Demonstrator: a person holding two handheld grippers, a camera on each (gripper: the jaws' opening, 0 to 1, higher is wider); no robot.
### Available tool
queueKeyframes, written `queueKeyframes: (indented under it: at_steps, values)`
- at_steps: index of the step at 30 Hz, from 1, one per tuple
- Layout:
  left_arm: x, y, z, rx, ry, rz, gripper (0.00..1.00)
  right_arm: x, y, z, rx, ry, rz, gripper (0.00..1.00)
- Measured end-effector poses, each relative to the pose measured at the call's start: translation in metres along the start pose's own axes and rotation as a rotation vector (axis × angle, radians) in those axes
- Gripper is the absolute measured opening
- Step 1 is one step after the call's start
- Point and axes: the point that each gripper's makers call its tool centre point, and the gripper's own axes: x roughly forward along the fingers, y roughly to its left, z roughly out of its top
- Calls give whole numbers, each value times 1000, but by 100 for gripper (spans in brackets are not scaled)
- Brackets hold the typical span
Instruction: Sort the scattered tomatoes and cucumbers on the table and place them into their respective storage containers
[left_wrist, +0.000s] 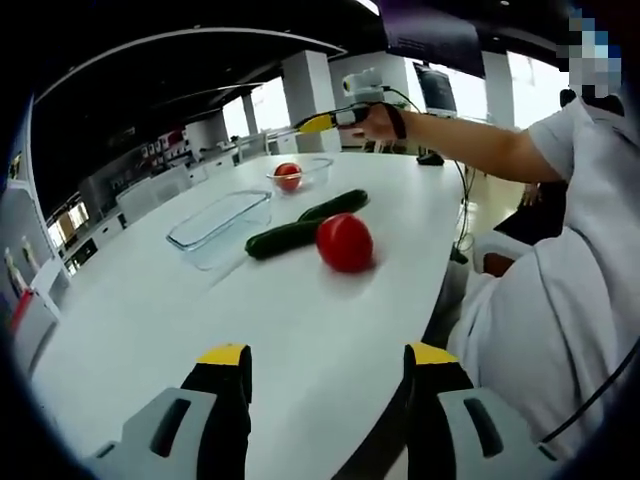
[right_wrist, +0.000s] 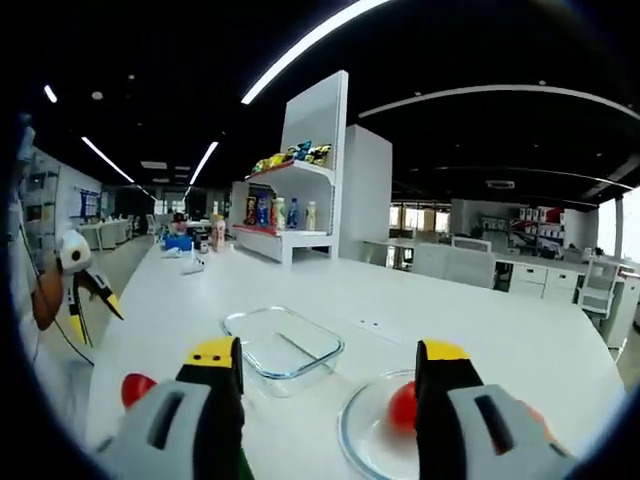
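The right tool (right_wrist: 328, 362) hangs over the round bowl (right_wrist: 362, 440), jaws spread and holding nothing; a tomato (right_wrist: 403, 407) already lies in that bowl, so this looks like the moment just after a drop. The left tool (left_wrist: 326, 360) sits low at the near edge of the tabletop (left_wrist: 250, 330), jaws also spread and empty, aimed at the loose pieces.

Judged from here, the next pick is the loose tomato (left_wrist: 345, 242), which rests just beside the near cucumber (left_wrist: 285, 238). To do it well, come down with the jaws wide and straddle the tomato at its widest part, from the side away from the cucumber, so it is not nudged and does not roll. Squeeze gently; the skin is smooth and the fruit round. Carry it to the round bowl and release low.

Count: two tomatoes, one in the bowl and one loose; two cucumbers, the far one (left_wrist: 335, 205) lying end to end with the near; two glass containers, the rectangular dish (left_wrist: 215, 225) still empty.
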Motion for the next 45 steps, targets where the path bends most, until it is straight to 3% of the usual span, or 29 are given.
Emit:
queueKeyframes:
  at_steps: [6, 11, 14, 15, 23, 29, 35, 45]
  values:
    - [0, -2, 0, 0, -2, -4, 61, 2, 24, -4, -43, 23, 63, 68]
    - [0, -2, -3, 0, 5, -2, 61, 0, 58, -13, -76, 55, 183, 68]
    - [0, 1, -4, -10, 6, 7, 61, -2, 73, -17, -145, 64, 243, 69]
    - [0, 1, -3, -13, 2, 7, 61, -5, 87, -18, -134, 59, 298, 70]
    - [2, -7, 3, 3, -10, -21, 61, -15, 135, -21, -151, 56, 462, 71]
    - [3, -6, 3, 1, -11, -20, 61, -20, 153, -29, -148, 75, 557, 71]
    - [4, -6, 0, -1, -3, -21, 61, -25, 175, -49, -187, 130, 641, 71]
    - [6, -8, -2, 7, 6, -29, 61, -23, 179, -65, -223, 165, 689, 72]
